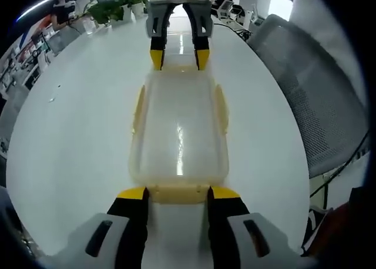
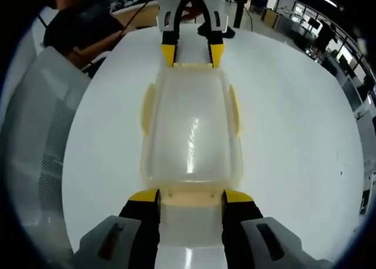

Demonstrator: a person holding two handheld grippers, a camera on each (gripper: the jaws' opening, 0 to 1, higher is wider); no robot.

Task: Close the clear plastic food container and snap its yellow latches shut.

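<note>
The clear plastic food container (image 1: pixel 179 134) (image 2: pixel 191 134) lies lengthwise on the white table (image 1: pixel 70 134) with its lid on. Yellow latches sit on its long sides (image 1: pixel 139 107) (image 2: pixel 147 110). In the left gripper view, my left gripper (image 1: pixel 178 194) stands open at the near end, its yellow-tipped fingers either side of the end latch (image 1: pixel 176 195). My right gripper (image 1: pixel 179 59) faces it at the far end. In the right gripper view, the right gripper (image 2: pixel 191 197) is open around its own end latch (image 2: pixel 191 201), and the left gripper (image 2: pixel 192 54) stands at the far end.
A grey mesh office chair (image 1: pixel 311 87) (image 2: pixel 41 140) stands close beside the table. A potted plant (image 1: pixel 114 4) sits at the table's far end in the left gripper view. A person in dark clothes (image 2: pixel 82 31) sits beyond the table.
</note>
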